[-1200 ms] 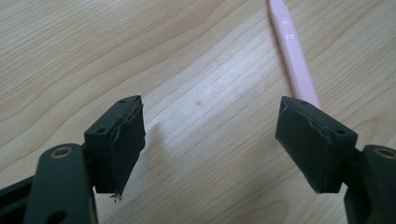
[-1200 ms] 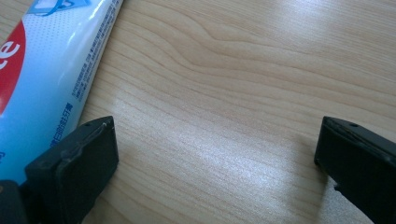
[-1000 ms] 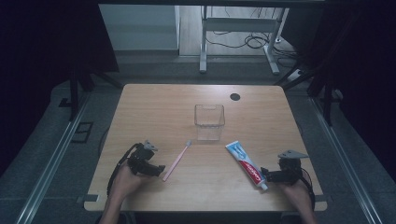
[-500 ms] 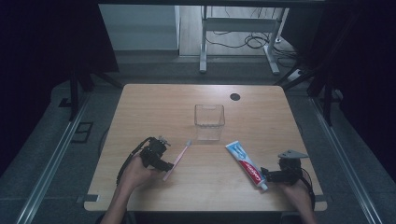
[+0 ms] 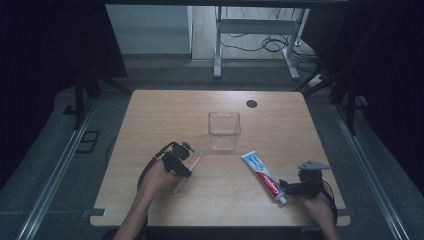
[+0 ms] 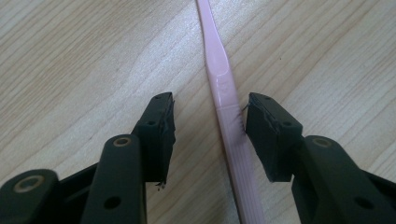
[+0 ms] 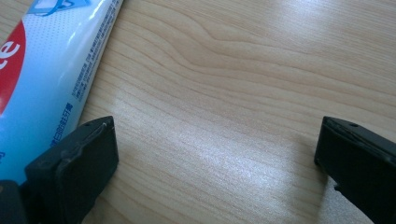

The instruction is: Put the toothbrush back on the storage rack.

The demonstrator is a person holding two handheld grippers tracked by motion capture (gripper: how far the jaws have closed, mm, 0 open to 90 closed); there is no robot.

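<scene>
The left gripper, jaws just closing yet untouching, straddles the pink toothbrush, whose handle runs lengthwise between them.

Toothbrush left of toothpaste (cup behind).

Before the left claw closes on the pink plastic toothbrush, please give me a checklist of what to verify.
1. Pink plastic toothbrush handle lies between the left claw jaws: ok.
2. Jaws have just been closing; left pad not yet touching the handle: ok.
3. Right-side pad contact: cannot tell.
4. Toothbrush flat on the wooden table: ok.
5. Clear square plastic cup upright, apart from the toothbrush: ok.
6. Right claw open beside the white-and-blue toothpaste tube: ok.
</scene>
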